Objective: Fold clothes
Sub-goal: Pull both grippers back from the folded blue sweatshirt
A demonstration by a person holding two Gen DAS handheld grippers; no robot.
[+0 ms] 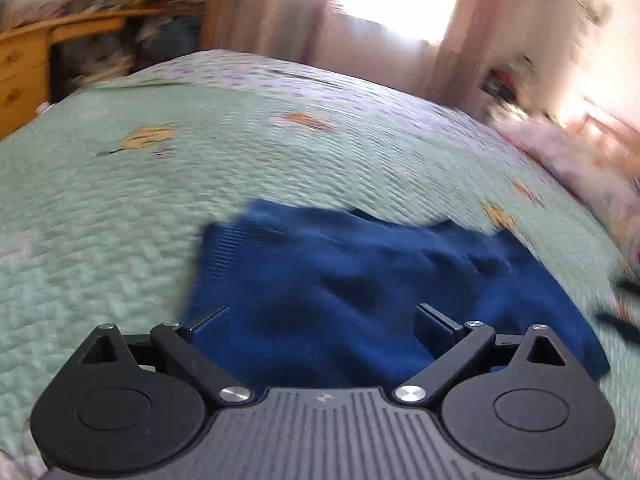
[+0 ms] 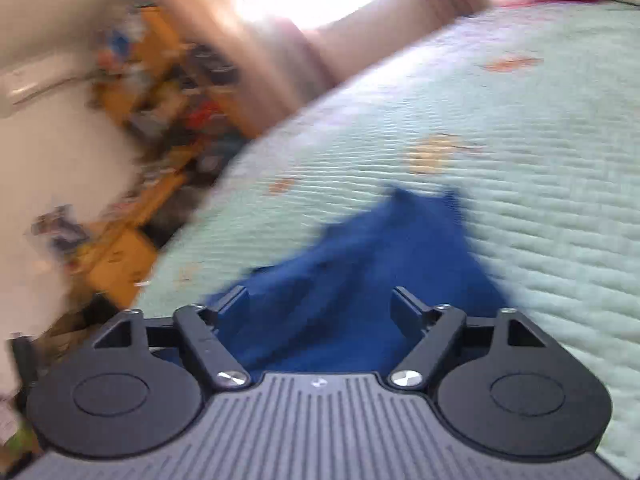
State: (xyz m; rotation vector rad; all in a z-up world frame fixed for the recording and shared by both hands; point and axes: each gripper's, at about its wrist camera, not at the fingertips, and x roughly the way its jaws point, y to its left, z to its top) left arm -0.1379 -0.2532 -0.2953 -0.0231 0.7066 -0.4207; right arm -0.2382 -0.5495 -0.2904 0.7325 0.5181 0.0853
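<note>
A dark blue knitted garment [image 1: 360, 280] lies rumpled on a pale green quilted bedspread [image 1: 120, 208]. My left gripper [image 1: 322, 314] hovers open just above its near part, with nothing between the fingers. In the right wrist view the same blue garment [image 2: 360, 264] runs away from the camera toward a pointed far end. My right gripper [image 2: 320, 296] is open over its near edge, fingers spread wide and holding nothing. Both views are blurred by motion.
The bedspread [image 2: 520, 200] covers a wide bed. A wooden desk with drawers [image 1: 24, 68] and cluttered shelves stand past the bed's left side. A bright window with pink curtains [image 1: 384, 4] is at the far end. Pink floral bedding [image 1: 580, 160] lies at the right.
</note>
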